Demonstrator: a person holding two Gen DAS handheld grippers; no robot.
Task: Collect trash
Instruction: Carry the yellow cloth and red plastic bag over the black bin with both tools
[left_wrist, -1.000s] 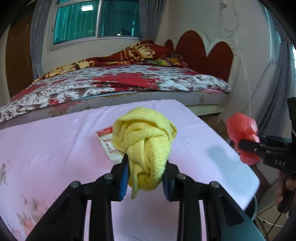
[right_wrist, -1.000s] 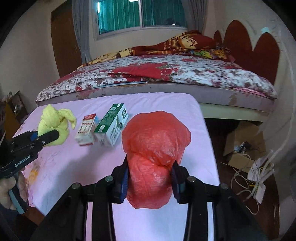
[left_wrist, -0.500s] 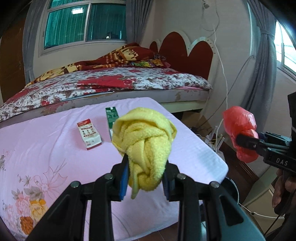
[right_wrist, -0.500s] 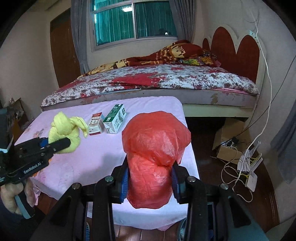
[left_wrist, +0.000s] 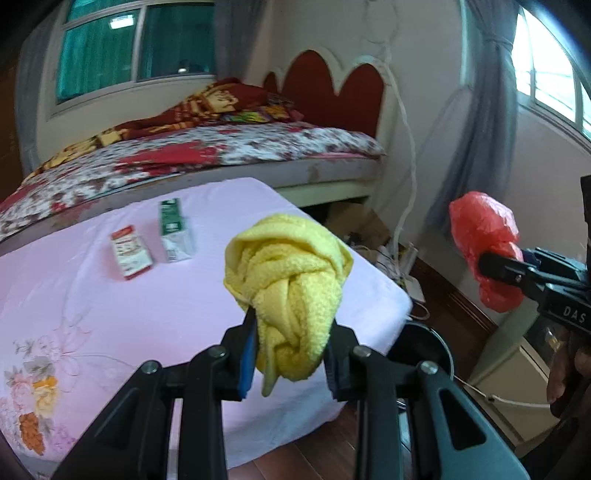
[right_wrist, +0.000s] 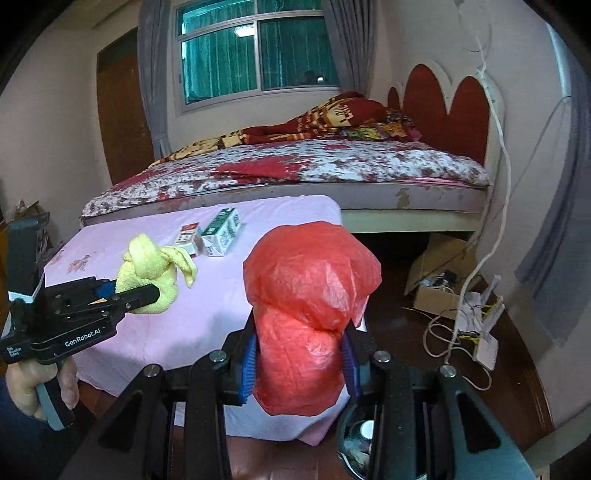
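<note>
1. The left gripper is clamped on a knotted yellow cloth, held in the air over the near corner of the pink-covered table.
2. The right gripper is clamped on a crumpled red plastic bag, held off the table's right edge, above the floor.
3. Two small cartons lie on the far part of the table: a red-and-white box and, just to its right, a green-and-white box. In the left wrist view a gap shows between them; in the right wrist view they look almost touching.
4. Only the right wrist view shows the person's left hand on the left gripper's handle, below the table's near left corner, and a cardboard box with white cables on the floor right of the table.
5. The left wrist view shows a dark round bin just below the table's near right corner; the right wrist view catches only part of its rim beneath the gripper.
</note>
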